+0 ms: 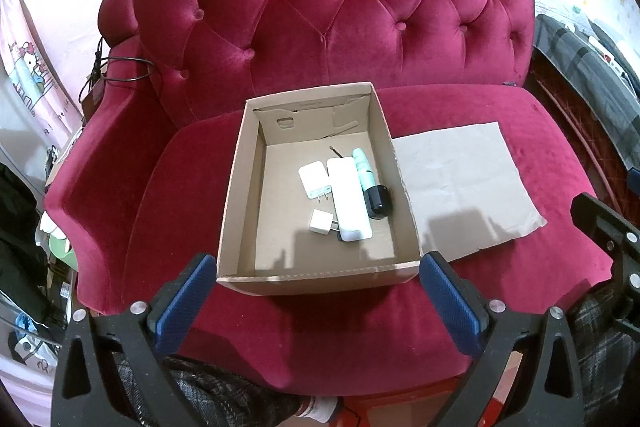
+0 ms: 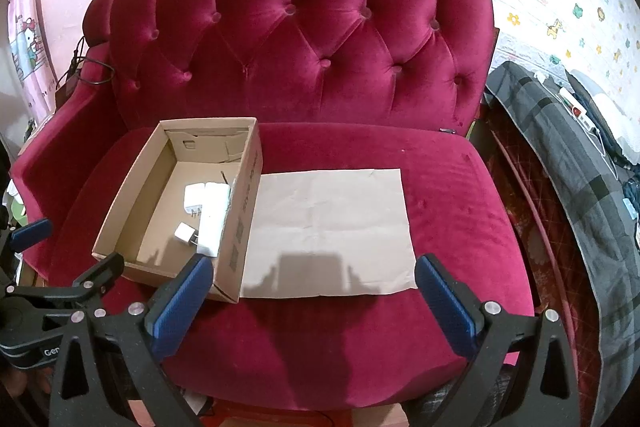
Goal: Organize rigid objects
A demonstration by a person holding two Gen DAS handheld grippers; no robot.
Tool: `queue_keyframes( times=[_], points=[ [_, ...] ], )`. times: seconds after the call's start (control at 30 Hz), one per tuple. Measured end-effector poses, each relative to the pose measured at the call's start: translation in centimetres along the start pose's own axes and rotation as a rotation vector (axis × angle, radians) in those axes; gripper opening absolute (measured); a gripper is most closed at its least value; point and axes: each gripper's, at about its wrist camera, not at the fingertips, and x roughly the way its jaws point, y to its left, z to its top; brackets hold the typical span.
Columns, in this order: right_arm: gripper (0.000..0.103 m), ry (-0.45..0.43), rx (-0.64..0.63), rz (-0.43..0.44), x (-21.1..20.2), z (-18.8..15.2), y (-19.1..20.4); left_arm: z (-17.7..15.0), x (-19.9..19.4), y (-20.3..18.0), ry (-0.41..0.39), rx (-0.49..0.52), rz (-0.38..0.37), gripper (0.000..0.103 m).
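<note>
Above the sofa seat (image 2: 320,339), both grippers hover level, jaws spread wide, holding nothing.

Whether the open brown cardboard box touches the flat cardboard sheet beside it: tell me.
Touching. In the right wrist view, the box wall meets the sheet edge along its length, with no red sofa fabric showing between.

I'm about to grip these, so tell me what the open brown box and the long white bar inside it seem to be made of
The open brown box looks like corrugated cardboard: matte, with raw folded edges and tab cut-outs. The long white bar seems to be hard plastic, smooth with a slight sheen and rounded corners, though that is unconfirmed.
</note>
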Motion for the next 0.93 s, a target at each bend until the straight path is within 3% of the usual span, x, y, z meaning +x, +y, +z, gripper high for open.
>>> queue_keyframes(
  times=[0.93],
  points=[
    [0.103, -0.014, 0.02, 0.013, 0.37, 0.37, 0.16, 0.25, 0.09, -0.6, 0.01, 0.01, -0.02, 0.103]
  ],
)
